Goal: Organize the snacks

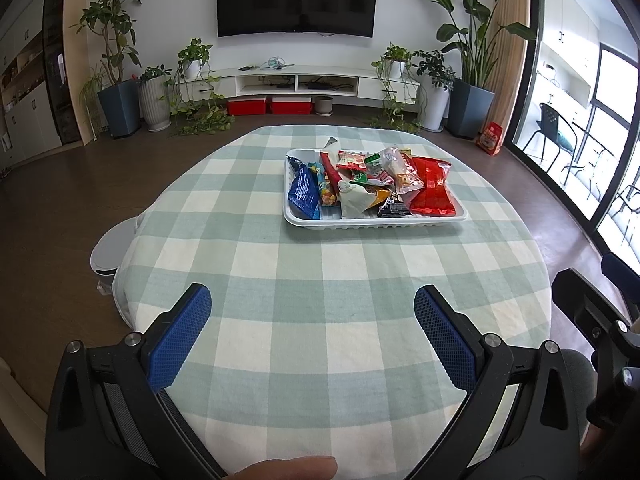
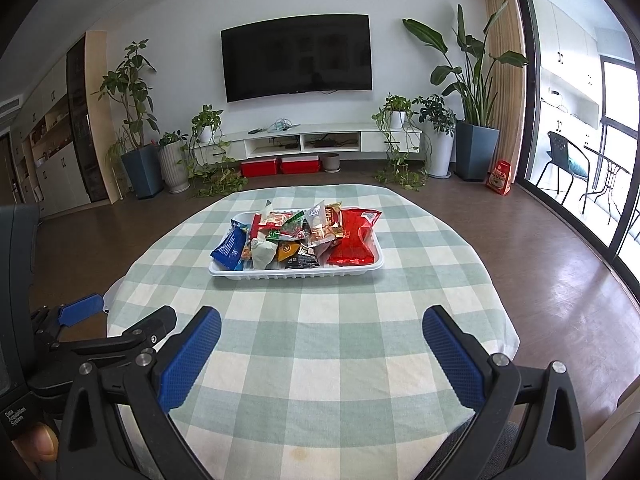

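The checked-cloth surface (image 1: 320, 320) carries a white tray (image 1: 374, 222) near its far middle. The tray is heaped with snack packets: a red bag (image 1: 434, 192) at its right end, a blue bag (image 1: 305, 192) at its left. Nearer than the tray, both well apart from it, the left claw (image 1: 313, 312) and right claw (image 2: 321, 332) hover spread wide, grasping nothing.

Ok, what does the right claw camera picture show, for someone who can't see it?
A white plastic tray piled with colourful snack packets sits on a round table with a green-and-white checked cloth. The open right claw with blue pads hovers near the table's front edge, holding nothing. A wall-mounted black television and potted plants stand behind.
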